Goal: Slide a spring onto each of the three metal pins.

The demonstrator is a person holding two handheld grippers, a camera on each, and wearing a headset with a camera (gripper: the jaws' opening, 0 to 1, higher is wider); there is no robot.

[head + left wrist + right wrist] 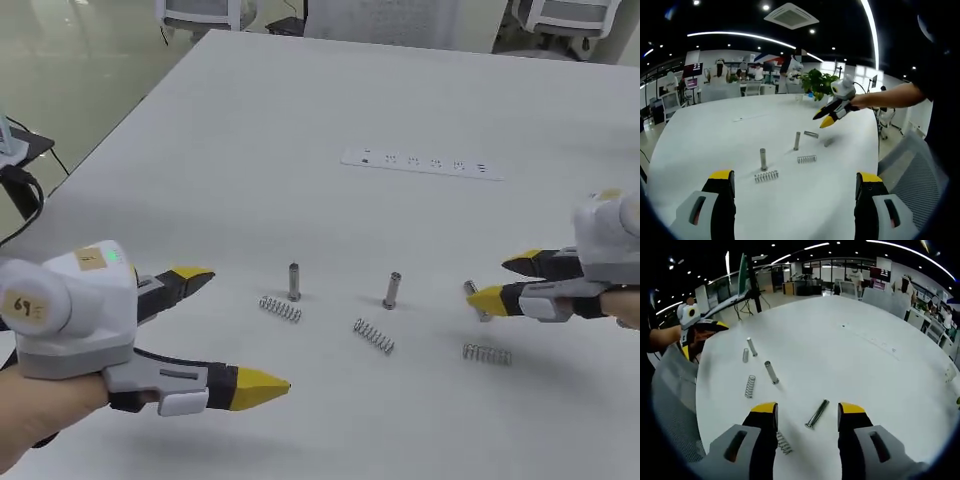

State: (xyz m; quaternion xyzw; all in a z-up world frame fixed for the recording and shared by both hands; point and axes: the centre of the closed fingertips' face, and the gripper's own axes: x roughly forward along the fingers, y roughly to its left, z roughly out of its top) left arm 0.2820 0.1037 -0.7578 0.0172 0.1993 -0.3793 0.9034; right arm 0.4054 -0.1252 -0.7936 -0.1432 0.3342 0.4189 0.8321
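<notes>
1. Right gripper (495, 282), in the head view, is released and empty, with the fallen pin (475, 298) at its jaw tips and the near spring (487, 353) just beside it. The left gripper (230, 327) is spread wide and empty, well apart from both.
2. In the left gripper view, an upright pin (763, 159) stands ahead of the open jaws, with a loose spring (766, 176) nearer.
3. In the right gripper view, the fallen pin (817, 413) lies on its side between the open jaws. Its long axis runs forward and slightly right, so the right gripper is the nearer one.

Shiny metal pins (293, 281), matt white table (300, 150)
</notes>
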